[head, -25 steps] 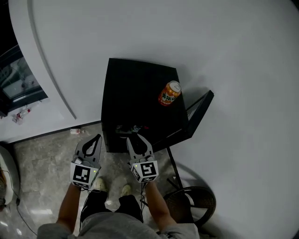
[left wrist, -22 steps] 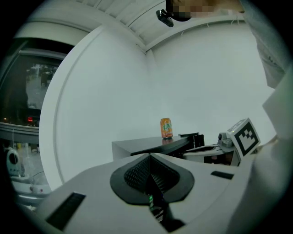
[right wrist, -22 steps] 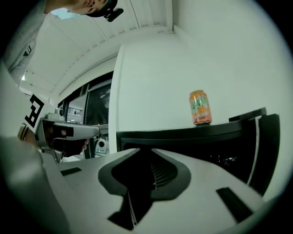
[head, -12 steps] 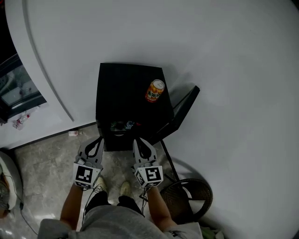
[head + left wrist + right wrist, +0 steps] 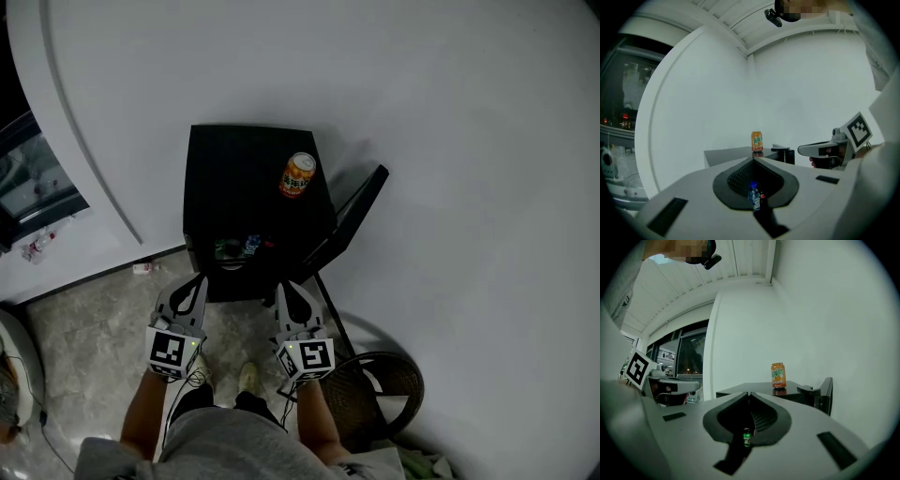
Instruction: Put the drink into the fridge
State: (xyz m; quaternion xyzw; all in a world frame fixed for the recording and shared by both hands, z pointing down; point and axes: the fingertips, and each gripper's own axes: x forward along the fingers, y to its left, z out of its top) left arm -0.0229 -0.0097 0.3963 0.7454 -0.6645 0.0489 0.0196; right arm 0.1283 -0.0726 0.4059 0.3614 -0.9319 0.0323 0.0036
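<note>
While bottles (image 5: 234, 249) occupy the open fridge (image 5: 234, 169) under the can (image 5: 298, 175), left gripper (image 5: 199, 278) and just-closed right gripper (image 5: 284, 284) clench empty fingers

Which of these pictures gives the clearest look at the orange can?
The right gripper view: the can stands side-on and unblocked on the fridge, label facing the camera. The left gripper view shows the can smaller, also side-on. The head view sees the can from steeply above, lid and part of the side.
</note>
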